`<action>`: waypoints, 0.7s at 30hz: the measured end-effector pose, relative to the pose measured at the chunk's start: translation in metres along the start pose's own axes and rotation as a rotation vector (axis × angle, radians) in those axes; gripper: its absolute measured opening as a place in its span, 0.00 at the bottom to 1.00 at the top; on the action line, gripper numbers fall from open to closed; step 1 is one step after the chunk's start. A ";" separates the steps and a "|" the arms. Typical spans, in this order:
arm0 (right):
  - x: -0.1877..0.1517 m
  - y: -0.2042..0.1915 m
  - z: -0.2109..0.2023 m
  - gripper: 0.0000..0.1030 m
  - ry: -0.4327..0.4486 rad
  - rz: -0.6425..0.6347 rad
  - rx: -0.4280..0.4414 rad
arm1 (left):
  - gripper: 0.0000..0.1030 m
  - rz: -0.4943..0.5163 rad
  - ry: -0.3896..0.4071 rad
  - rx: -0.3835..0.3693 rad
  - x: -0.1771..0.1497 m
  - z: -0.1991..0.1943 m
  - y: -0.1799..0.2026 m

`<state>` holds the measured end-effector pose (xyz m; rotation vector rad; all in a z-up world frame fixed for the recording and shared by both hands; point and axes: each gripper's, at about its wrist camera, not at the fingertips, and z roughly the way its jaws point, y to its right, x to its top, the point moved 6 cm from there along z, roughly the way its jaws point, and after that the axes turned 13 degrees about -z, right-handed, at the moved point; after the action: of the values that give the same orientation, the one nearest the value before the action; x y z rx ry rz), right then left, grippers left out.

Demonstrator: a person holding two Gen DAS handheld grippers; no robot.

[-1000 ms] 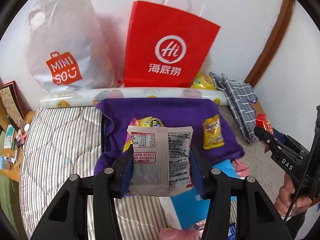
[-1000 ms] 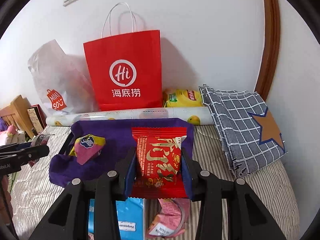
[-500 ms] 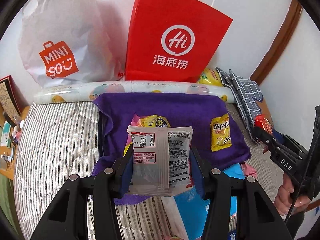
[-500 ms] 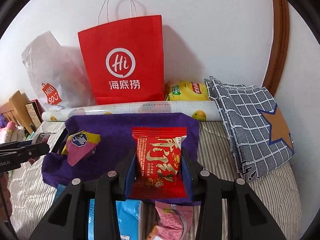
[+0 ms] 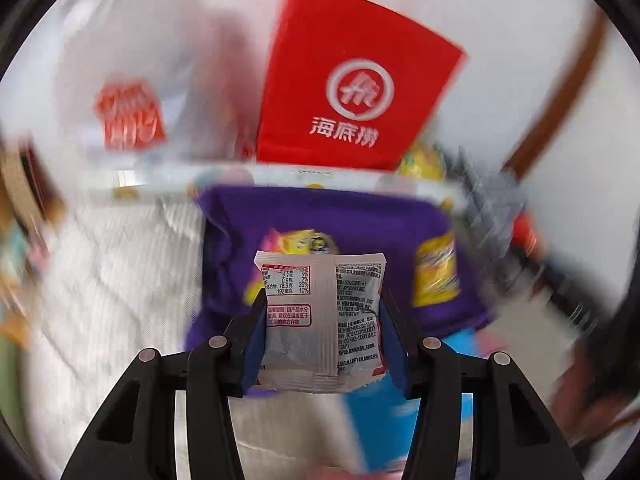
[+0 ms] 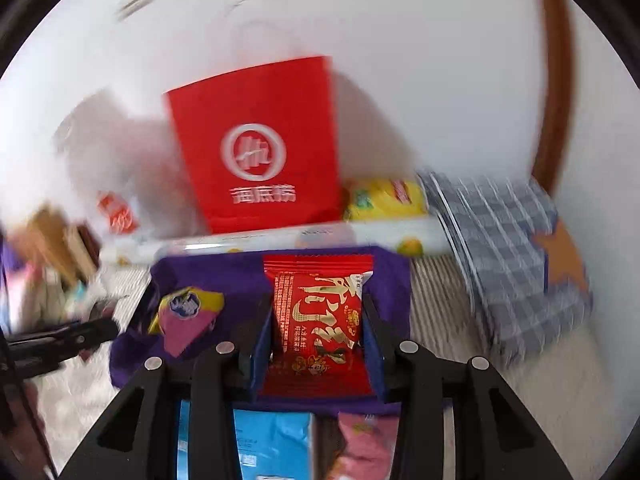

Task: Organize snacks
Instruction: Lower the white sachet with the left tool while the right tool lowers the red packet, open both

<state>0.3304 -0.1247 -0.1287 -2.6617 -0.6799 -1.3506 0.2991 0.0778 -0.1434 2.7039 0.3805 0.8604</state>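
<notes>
The left tool [image 5: 322,320] grips a silver-white snack packet [image 5: 320,320] upright between its blue pads, above the near edge of the purple cloth [image 5: 344,216]. The right tool [image 6: 318,332] clamps a red snack packet [image 6: 320,316] over the same cloth, right of a pink-and-yellow packet [image 6: 186,316]. A yellow packet [image 5: 436,272] lies on the cloth. Behind the cloth stands a red paper bag [image 6: 260,148].

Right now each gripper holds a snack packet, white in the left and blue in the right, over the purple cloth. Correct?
Not quite. The right gripper holds a red snack packet, not blue, as the right wrist view shows. The left gripper does hold the white snack packet, over the purple cloth.
</notes>
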 end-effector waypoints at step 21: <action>-0.027 0.000 0.079 0.36 -0.152 0.001 0.007 | 0.49 -0.069 -0.034 0.003 0.018 0.036 -0.039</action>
<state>0.3759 -0.1133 -0.1984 -2.7800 -0.6966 -1.1522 0.3282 0.1136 -0.1753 2.6870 0.4651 0.7948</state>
